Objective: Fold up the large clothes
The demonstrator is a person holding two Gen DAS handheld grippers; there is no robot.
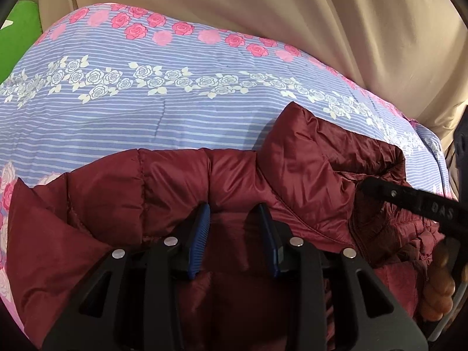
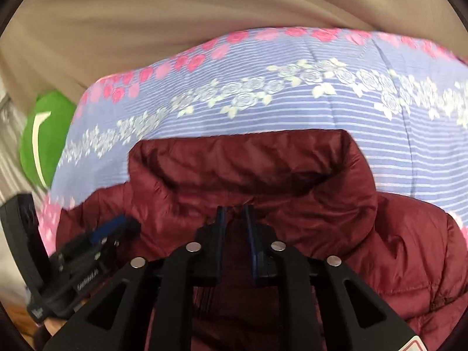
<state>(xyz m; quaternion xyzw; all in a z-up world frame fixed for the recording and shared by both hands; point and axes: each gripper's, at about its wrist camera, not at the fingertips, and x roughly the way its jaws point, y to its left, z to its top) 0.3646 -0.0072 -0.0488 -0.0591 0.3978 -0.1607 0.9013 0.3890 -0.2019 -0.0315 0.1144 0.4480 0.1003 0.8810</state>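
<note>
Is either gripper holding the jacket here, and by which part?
Neither clearly: left gripper sits open over the maroon jacket; right gripper, below the collar, cannot be told.

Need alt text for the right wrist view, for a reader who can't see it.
The right gripper, jaws narrowly parted, sits at the collar of a maroon puffer jacket lying on a blue striped floral bedspread. The left gripper reaches in at lower left; beige fabric hangs behind.

My rig: black claws with blue pads

I saw each claw, left claw (image 1: 234,213) and right claw (image 2: 234,215), built of matte black angular arms with triangular cutouts, four round silver fasteners, ribbed blue fingertips (image 1: 201,234), and bare skin (image 1: 438,295) beside white lettering.
</note>
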